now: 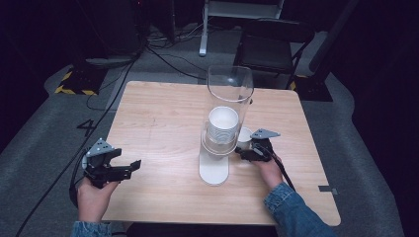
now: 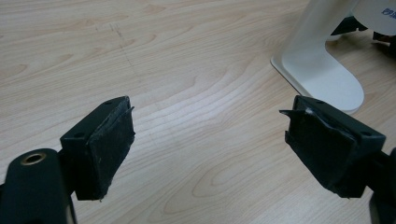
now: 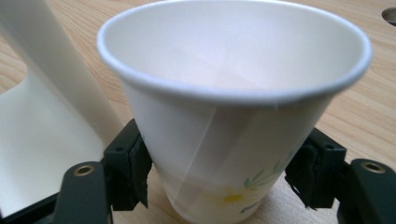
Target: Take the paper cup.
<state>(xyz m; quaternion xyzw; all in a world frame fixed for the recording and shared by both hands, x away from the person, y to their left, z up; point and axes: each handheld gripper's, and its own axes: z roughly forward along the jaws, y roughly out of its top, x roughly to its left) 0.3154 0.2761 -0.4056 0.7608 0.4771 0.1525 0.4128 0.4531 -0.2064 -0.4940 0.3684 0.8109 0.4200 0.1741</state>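
Note:
A white paper cup (image 3: 233,93) with a flower print stands upright between the jaws of my right gripper (image 3: 219,172), whose pads press on both of its sides. In the high view that cup (image 1: 244,136) sits on the table just right of a cup dispenser (image 1: 228,94), a clear tube that holds a stack of white cups (image 1: 222,126) above a white base (image 1: 214,170). My right gripper (image 1: 243,151) is shut on the cup. Near the table's front left my left gripper (image 1: 132,169) hangs open, its jaws (image 2: 208,126) wide apart over bare wood.
The light wooden table (image 1: 163,113) carries the dispenser, whose white foot (image 2: 322,74) lies ahead and right of the left jaws. Beyond the far edge stand a black folding chair (image 1: 272,47) and floor cables (image 1: 163,54).

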